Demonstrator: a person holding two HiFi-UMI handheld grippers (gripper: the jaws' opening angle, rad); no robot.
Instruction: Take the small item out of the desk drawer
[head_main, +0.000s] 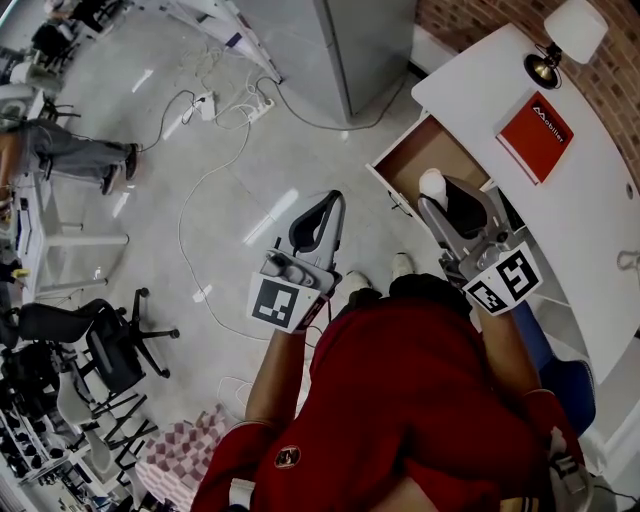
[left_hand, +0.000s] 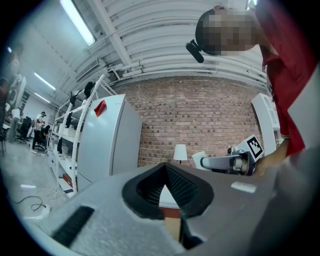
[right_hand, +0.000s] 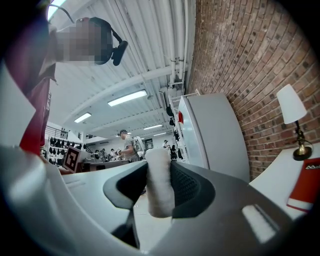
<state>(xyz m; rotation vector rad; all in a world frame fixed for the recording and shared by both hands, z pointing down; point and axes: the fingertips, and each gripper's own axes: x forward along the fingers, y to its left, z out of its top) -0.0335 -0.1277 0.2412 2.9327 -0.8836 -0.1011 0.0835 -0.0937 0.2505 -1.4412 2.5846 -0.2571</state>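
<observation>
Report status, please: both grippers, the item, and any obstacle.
Right gripper shut on white item, at open drawer. Left gripper shut, empty, over floor. Nothing seen in the way.

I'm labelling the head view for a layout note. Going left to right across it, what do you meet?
Black office chair → left tongs → white roll gripped in the right tongs → red book.

Brick wall (head_main: 610, 60) at right. Pale grey floor (head_main: 200, 150), glossy, with loose cables (head_main: 215, 105). Grey cabinet (head_main: 370, 40) near white surface (head_main: 600, 200) bearing lamp (head_main: 575, 32). Black chairs (head_main: 110, 350) at left. Strip lights (right_hand: 127, 97) on ribbed ceiling.
</observation>
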